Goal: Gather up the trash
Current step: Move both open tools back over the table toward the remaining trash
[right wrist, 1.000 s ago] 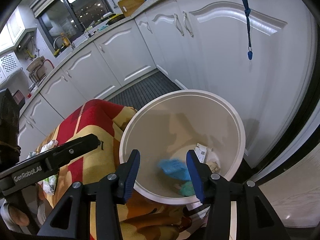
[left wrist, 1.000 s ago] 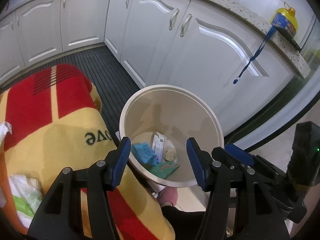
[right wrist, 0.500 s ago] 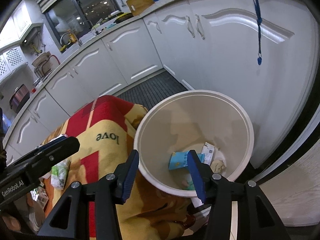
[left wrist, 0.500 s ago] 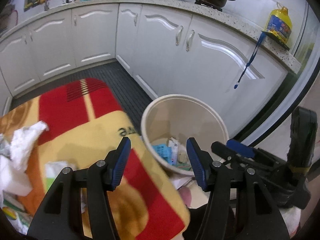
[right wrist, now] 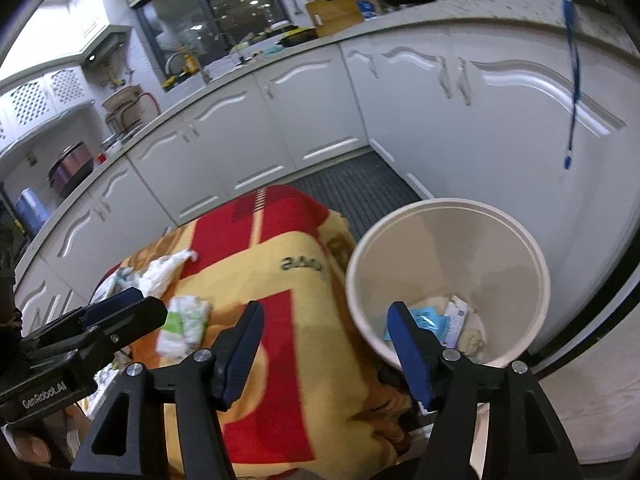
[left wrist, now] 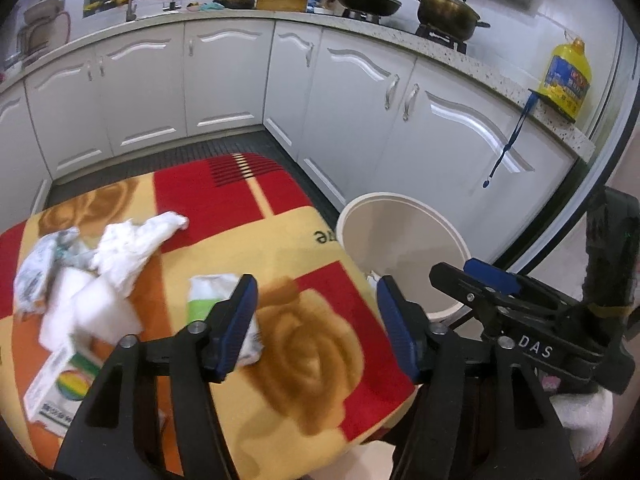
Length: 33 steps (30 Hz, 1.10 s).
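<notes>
**Both grippers empty, heading back from the bin to the litter on the blanket**

A red-and-yellow blanket [left wrist: 248, 248] covers a raised surface in the kitchen, and the trash lies on its left half. Just off its right edge stands a cream waste bin [right wrist: 516, 240], near the white base cabinets [left wrist: 360, 92]; at its bottom lie a blue packet [right wrist: 430, 318], a white printed slip and some crumpled scraps.

On the blanket, toward the far-left corner, sits a heap of crumpled white tissue [left wrist: 132, 244]. Below it, at the left edge, lie white foam-like blocks [left wrist: 92, 312], blurred, and a small printed carton [left wrist: 60, 384] near the near-left corner. A green-and-white wrapper [left wrist: 208, 296] lies near the middle, just beside the left gripper's left finger.

The left gripper [left wrist: 316, 330] hangs over the blanket, its jaws apart and just widened, nothing between them. The right gripper [right wrist: 326, 348] straddles the blanket's right edge and the bin rim, jaws likewise apart, just widened and empty.

The step in hand seems to be the return for another piece. The next move likely calls for lowering the left gripper over the wrapper, the nearest item, closing on it and carrying it to the bin.
</notes>
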Tool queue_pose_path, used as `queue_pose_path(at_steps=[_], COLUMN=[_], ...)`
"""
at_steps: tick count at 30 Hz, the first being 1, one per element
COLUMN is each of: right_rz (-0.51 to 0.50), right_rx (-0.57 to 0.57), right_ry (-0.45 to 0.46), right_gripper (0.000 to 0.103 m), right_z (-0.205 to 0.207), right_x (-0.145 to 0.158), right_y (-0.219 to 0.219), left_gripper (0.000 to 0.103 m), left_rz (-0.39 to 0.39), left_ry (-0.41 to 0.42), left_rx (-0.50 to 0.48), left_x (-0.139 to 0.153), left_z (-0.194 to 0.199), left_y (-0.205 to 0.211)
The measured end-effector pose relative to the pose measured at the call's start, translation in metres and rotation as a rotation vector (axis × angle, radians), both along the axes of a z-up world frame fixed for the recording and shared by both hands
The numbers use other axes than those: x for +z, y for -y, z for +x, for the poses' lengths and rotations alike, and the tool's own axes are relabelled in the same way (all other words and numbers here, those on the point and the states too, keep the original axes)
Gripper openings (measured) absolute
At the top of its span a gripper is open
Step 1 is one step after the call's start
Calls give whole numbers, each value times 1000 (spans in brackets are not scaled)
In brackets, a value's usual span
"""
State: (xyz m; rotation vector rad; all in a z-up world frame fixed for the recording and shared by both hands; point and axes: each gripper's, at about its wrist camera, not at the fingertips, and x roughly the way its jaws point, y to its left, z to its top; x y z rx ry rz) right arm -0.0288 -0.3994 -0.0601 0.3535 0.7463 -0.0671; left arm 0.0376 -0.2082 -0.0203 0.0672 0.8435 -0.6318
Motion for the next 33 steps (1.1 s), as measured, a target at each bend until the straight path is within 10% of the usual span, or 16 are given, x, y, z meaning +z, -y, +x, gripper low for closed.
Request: queue_pose_path(at_steps=[16,33], right_rz=[-9,2], right_rx=[183,286], right_ry=[-10,-119], right_gripper=[68,70], right_z=[16,55], right_x=[2,-30], right_y=[-75,-129], left_gripper=[67,67], left_rz=[29,141], left_ry=[-10,-96], left_rx=[90,98], left_x=[17,-34], left_z=[-10,10], left_y=[-132,-208])
